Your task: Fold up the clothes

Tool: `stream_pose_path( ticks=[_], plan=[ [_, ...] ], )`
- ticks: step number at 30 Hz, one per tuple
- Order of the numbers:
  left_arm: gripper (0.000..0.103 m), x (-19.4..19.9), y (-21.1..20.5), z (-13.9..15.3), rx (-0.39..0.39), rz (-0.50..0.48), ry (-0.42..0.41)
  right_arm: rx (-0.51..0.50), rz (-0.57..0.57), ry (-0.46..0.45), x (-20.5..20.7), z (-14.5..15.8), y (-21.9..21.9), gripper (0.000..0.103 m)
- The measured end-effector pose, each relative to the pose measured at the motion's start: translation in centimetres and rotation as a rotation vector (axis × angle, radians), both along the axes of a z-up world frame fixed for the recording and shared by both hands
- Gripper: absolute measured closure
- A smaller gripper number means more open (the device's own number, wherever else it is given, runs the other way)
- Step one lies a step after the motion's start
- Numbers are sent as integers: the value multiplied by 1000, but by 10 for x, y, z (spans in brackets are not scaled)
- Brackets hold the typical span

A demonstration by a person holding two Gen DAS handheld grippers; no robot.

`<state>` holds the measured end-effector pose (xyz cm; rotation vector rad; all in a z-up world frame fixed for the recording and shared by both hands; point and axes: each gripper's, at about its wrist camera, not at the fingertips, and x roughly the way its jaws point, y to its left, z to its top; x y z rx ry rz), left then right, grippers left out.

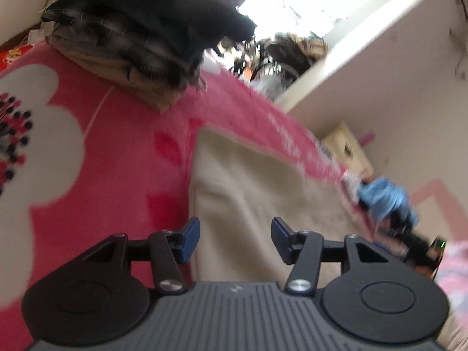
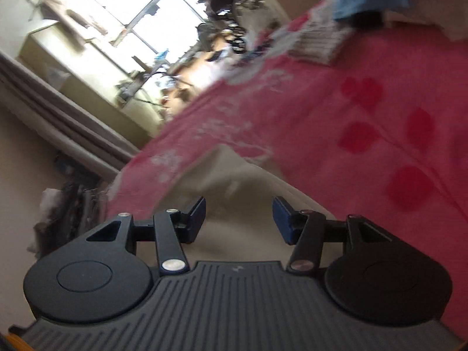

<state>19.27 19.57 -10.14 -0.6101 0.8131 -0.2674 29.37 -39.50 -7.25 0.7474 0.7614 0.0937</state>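
Left wrist view: left hand-held gripper (image 1: 235,238) jaws spread wide, nothing held, over beige garment (image 1: 257,181) lying flat on pink floral blanket (image 1: 117,152) of bed. Right hand-held gripper (image 2: 238,219) likewise gaping, empty, above same cloth's edge (image 2: 234,175). Frames blurred. Risks: pinching blanket with cloth; uneven grips skewing fold. Far: stack of folded clothes (image 1: 140,38); swing could topple it.

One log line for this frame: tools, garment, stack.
left tool: open, over beige garment | right tool: open, over it | folded stack: on pink blanket
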Motion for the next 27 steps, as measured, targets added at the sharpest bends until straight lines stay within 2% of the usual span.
stream_pose_path(
  ticks=[2, 4, 8, 11, 13, 15, 16, 17, 19, 25, 27],
  plan=[
    [44, -19, -2, -3, 27, -17, 25, 88, -77, 21, -25, -11, -15, 52],
    [39, -27, 1, -10, 16, -12, 48, 173, -133, 39, -47, -25, -25, 50],
    [39, -42, 6, -25, -5, -3, 95, 318, -178, 43, -77, -51, -30, 50],
    [39, -44, 7, -33, -70, -1, 128, 381, -232, 22, -89, -51, -36, 49],
    [39, -47, 9, -40, -141, 11, 160, 396, -260, 11, -101, -49, -38, 43],
    [38, -50, 9, -51, -233, 38, 190, 405, -260, 48, -108, -57, -37, 38],
    [34, -49, 8, -56, -272, 54, 200, 412, -256, 74, -109, -63, -35, 38],
    [23, -49, 7, -62, -308, 69, 207, 427, -255, 99, -109, -71, -33, 38],
    [14, -42, 4, -67, -327, 97, 187, 457, -237, 111, -105, -80, -32, 38],
    [15, -28, -3, -78, -352, 180, 141, 484, -212, 74, -75, -92, -29, 37],
    [19, -24, -4, -79, -347, 208, 132, 468, -205, 75, -65, -92, -27, 37]
  ],
)
